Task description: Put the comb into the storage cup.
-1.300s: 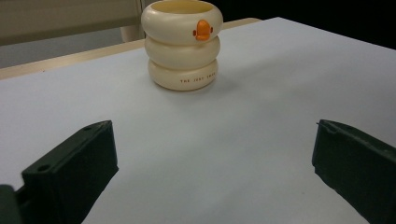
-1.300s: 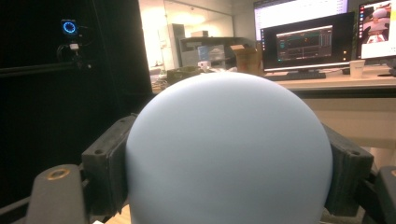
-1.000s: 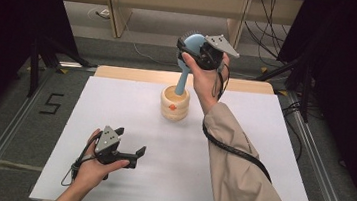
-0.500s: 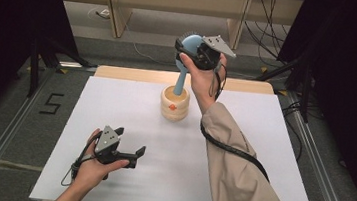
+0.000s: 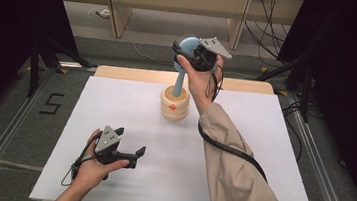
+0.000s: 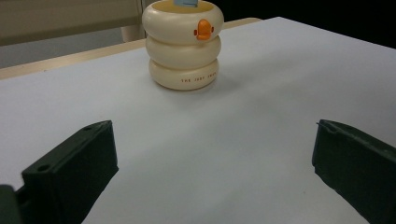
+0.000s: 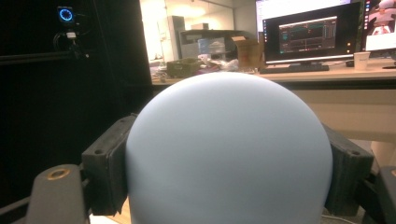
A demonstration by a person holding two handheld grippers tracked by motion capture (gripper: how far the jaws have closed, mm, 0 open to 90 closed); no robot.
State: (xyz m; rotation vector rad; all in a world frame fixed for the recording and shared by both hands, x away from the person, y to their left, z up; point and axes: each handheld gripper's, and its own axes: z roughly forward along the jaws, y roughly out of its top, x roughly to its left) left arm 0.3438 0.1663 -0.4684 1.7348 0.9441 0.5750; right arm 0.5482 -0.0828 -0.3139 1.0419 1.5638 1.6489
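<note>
Little changed from the earlier frames. Right claw still raised above the far middle of the white surface, pinching the rounded pale-blue head of a long-handled brush; jaws flat against both sides of that head in the right gripper view. Brush handle running down at a slight tilt into the cream, three-ringed holder with an orange duck bill, standing on the surface just as before; holder upright in the left gripper view too. Left claw unmoved at the near left, low over the surface, jaws spread wide with nothing between them.
</note>
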